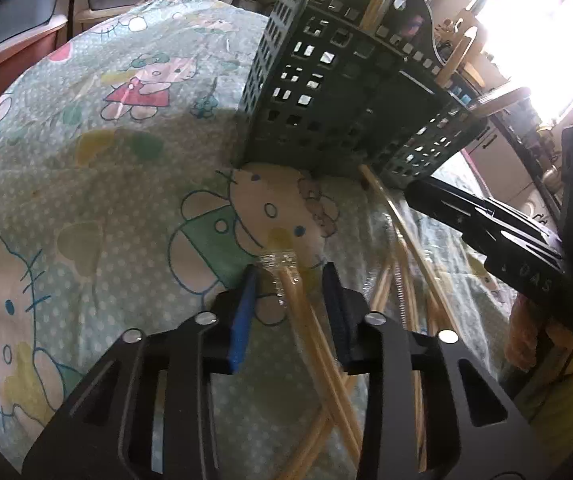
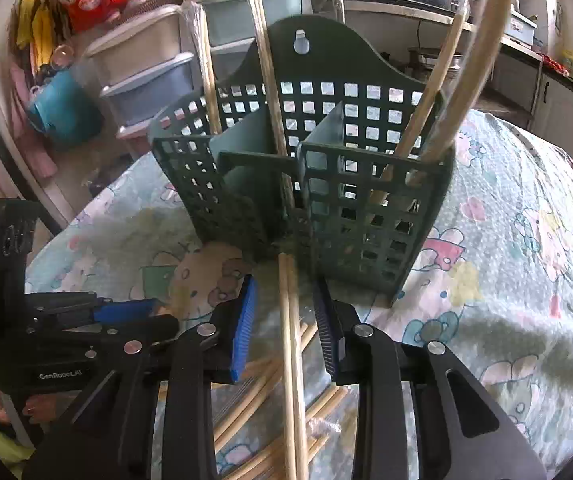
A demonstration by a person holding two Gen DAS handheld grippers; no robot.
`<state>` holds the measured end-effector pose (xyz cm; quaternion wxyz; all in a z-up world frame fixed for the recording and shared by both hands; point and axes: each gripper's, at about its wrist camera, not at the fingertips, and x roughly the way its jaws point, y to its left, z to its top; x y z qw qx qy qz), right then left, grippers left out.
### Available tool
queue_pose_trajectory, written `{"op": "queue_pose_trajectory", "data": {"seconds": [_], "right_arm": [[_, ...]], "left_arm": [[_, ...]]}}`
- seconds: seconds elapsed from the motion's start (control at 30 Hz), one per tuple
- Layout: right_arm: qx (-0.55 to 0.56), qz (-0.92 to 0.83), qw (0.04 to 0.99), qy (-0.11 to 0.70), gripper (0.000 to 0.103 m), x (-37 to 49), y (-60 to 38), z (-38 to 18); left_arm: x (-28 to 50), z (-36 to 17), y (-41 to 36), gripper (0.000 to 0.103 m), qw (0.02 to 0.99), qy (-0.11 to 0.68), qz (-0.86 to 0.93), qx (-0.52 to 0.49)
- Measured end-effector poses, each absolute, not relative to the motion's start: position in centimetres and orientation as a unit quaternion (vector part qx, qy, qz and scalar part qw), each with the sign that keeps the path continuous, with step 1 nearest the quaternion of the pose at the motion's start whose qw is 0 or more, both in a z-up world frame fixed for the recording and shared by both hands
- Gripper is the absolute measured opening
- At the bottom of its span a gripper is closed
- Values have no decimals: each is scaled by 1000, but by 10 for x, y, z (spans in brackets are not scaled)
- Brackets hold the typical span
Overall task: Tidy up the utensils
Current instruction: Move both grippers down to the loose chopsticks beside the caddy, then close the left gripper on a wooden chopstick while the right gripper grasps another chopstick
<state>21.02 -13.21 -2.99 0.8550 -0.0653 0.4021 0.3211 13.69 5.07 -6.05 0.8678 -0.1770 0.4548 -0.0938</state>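
On the cartoon-print cloth [image 1: 86, 184] covering the surface, left wrist view: left tool [image 1: 290, 280] low over a plastic-wrapped chopstick pair [image 1: 286, 276], jaws apart either side of its wrapped end, pads clear of it, nothing gripped. Green rack [image 1: 326, 92] stands just beyond, sticks rising from it. More chopsticks [image 1: 406, 280] lie loose to the right; right tool [image 1: 486, 224] enters there. Right wrist view: right tool [image 2: 284, 300] straddles a bare chopstick pair [image 2: 292, 340] whose far end meets the rack [image 2: 366, 184] base; pads stand off both sides, not gripping. Pile of chopsticks [image 2: 246, 400] underneath. Left tool [image 2: 126, 312] at left edge.
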Motion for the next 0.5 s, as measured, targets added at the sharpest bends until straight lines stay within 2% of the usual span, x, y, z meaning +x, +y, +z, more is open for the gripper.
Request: {"op": "queue_pose_trajectory", "data": {"seconds": [0.1,0.2,0.4,0.5], "right_arm": [[-75,320,852,409,28,215,-125,-34],[-87,318,848,414,28,221,-117,-39],[-119,311,840,428,28,227,-97,-49],[-126,307,838,434,19,230,-89,-52]], "left_arm": [[138,-62,56,10,867,455,-89,-180],[138,-62,62,7,866,452,-91,-191],[136,-54,70,5,871,439,-95,-200],[134,-49,74,5,874,432,-96,-201]]}}
